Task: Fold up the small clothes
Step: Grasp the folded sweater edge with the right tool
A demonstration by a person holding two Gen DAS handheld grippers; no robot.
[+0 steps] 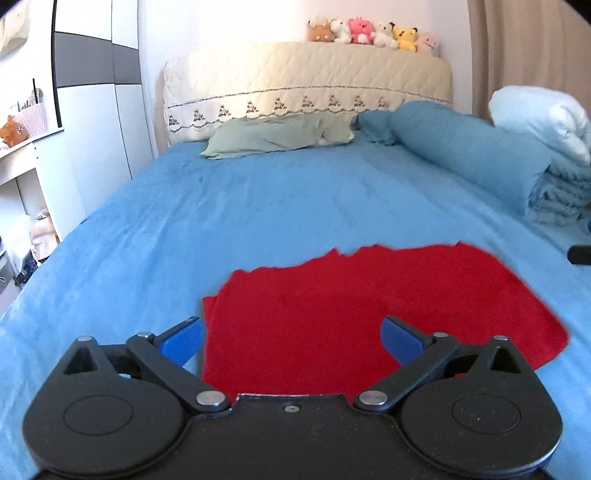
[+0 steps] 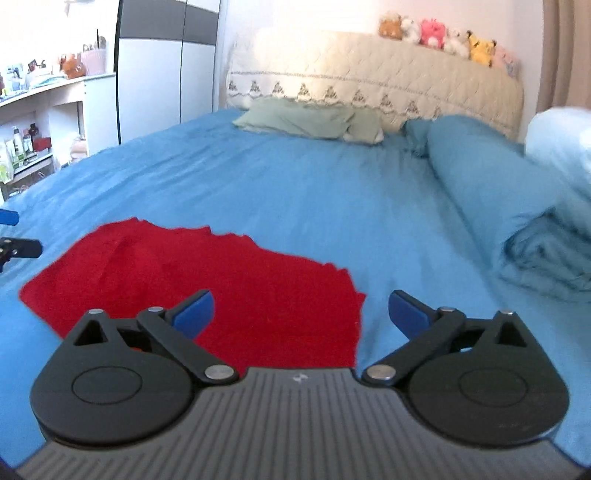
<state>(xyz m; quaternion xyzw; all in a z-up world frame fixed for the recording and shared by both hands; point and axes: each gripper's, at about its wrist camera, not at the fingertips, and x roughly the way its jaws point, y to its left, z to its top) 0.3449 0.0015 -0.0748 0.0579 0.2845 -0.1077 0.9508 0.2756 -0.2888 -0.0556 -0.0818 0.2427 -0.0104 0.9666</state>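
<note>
A red garment lies flat, partly folded, on the blue bed sheet. My left gripper is open and empty, hovering over the garment's near left part. In the right wrist view the same red garment lies to the left and centre. My right gripper is open and empty, straddling the garment's right edge. The tip of the left gripper shows at the left edge of the right wrist view.
A green pillow and a cream headboard with several plush toys stand at the far end. A rolled blue duvet and a white pillow lie at the right. A white shelf unit stands left of the bed.
</note>
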